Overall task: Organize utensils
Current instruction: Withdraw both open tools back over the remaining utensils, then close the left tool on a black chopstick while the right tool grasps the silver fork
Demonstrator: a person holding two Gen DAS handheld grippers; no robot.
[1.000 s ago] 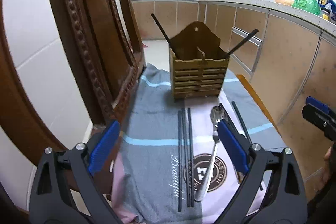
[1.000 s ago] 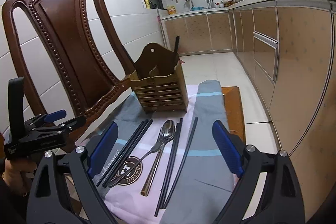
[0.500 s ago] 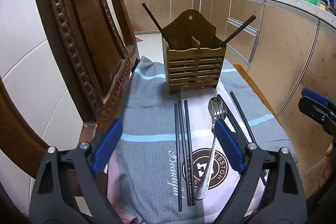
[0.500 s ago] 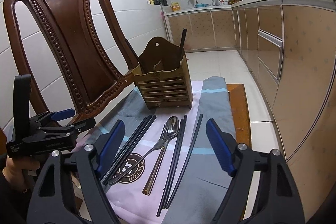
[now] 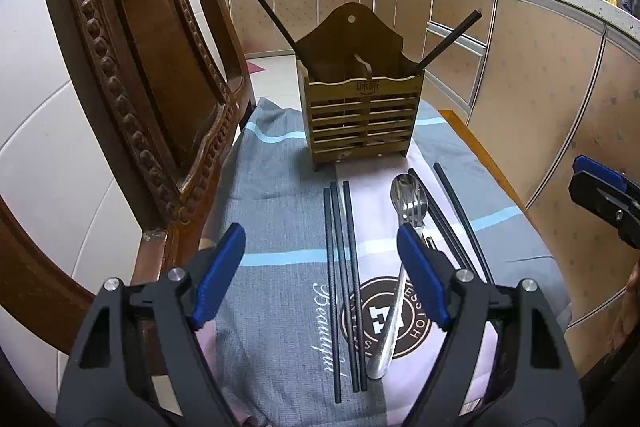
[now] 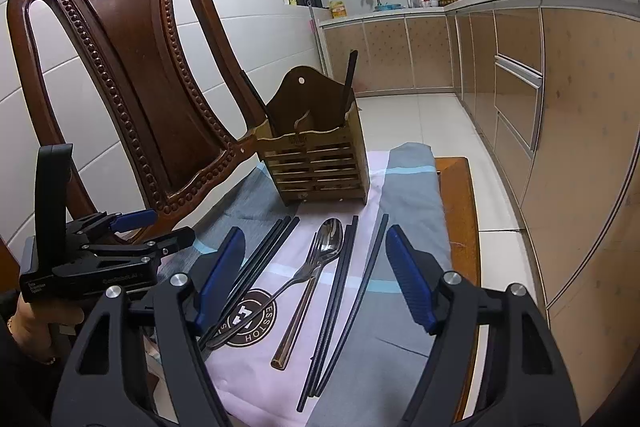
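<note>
Approach step: left gripper [image 5: 320, 267] and right gripper [image 6: 316, 275] both narrowing, grasping nothing, above chopsticks [image 5: 344, 267]. Next: descend, pinch one, carry to holder [image 5: 362, 119].

Right gripper [image 6: 316, 275]: jaws closing, nothing between pads, over cloth [image 6: 412, 187].
Holder [image 6: 320, 163]: far end of cloth, two black sticks in it.
Spoon [image 6: 320, 267], fork [image 6: 280, 291]: mid-cloth, touching.
Chopsticks [image 6: 336, 291]: loose both sides of spoon.
Left gripper [image 6: 160, 227]: at cloth's left edge.
</note>
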